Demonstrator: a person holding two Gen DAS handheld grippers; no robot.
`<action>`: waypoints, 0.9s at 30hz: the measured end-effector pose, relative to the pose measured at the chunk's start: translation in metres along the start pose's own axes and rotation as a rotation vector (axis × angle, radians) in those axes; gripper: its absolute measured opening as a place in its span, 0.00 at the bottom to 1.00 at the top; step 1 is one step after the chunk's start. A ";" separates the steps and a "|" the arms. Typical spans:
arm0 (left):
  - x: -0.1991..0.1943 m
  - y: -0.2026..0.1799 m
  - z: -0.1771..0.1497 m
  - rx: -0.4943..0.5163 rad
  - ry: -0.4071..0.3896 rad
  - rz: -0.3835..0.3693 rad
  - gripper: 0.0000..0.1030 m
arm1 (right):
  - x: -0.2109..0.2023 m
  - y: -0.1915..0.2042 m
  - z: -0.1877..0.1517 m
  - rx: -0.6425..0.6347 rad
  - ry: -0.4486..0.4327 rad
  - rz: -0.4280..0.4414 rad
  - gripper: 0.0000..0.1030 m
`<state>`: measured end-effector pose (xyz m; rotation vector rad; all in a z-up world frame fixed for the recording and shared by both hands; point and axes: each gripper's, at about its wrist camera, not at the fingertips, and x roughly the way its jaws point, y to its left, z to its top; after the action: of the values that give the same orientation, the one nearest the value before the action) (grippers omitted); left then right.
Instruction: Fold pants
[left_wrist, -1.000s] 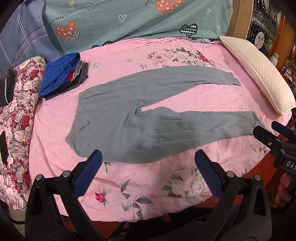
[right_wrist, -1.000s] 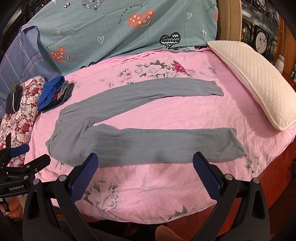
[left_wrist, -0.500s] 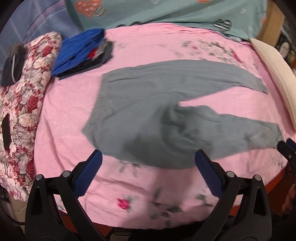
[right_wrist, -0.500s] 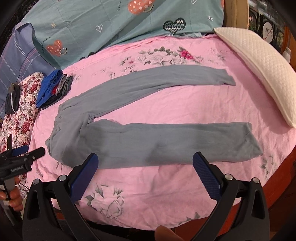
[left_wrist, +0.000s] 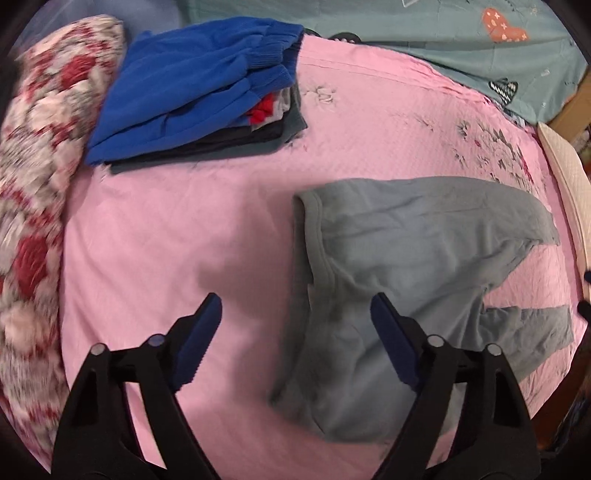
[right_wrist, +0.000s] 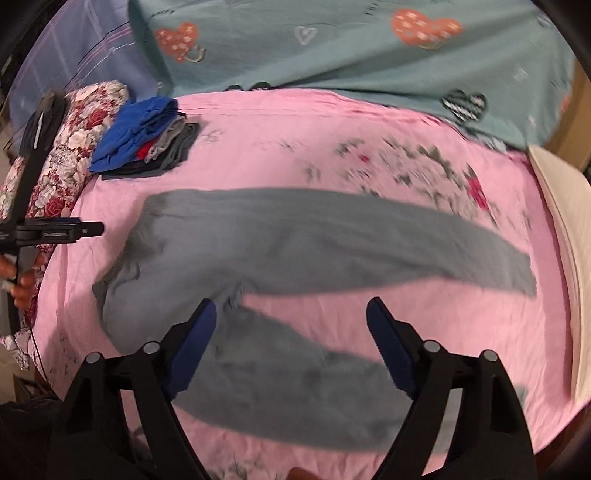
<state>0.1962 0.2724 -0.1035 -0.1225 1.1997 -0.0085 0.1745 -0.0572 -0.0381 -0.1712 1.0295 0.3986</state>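
Grey pants (right_wrist: 295, 243) lie spread flat on the pink bedsheet (right_wrist: 332, 155), legs apart and pointing right, waistband at the left. In the left wrist view the pants (left_wrist: 417, 251) fill the right half, waistband edge (left_wrist: 314, 236) running down the middle. My left gripper (left_wrist: 295, 325) is open and empty, low over the sheet at the waistband's near end. It also shows at the left edge of the right wrist view (right_wrist: 62, 232). My right gripper (right_wrist: 291, 328) is open and empty, hovering above the crotch and the near leg.
A stack of folded clothes with a blue garment on top (left_wrist: 192, 85) sits at the back left of the bed. A red floral cushion (left_wrist: 33, 184) lies along the left edge. A white pillow (right_wrist: 561, 229) lies at the right. A teal heart-print quilt (right_wrist: 351, 48) lies behind.
Both grippers have moved forward and down toward the pants. The left one swung left to the waistband end; the right one came in over the crotch. Both stayed open.
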 end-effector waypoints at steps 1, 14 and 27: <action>0.008 0.002 0.008 0.021 0.005 -0.020 0.75 | 0.006 0.001 0.008 -0.024 0.008 0.001 0.79; 0.078 -0.004 0.060 0.077 0.064 -0.107 0.54 | 0.154 -0.044 0.103 -0.278 0.198 0.101 0.59; 0.097 -0.012 0.073 0.149 0.103 -0.112 0.47 | 0.205 -0.047 0.108 -0.450 0.276 0.181 0.08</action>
<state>0.2997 0.2596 -0.1663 -0.0587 1.2894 -0.2036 0.3725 -0.0162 -0.1616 -0.5508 1.2191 0.7860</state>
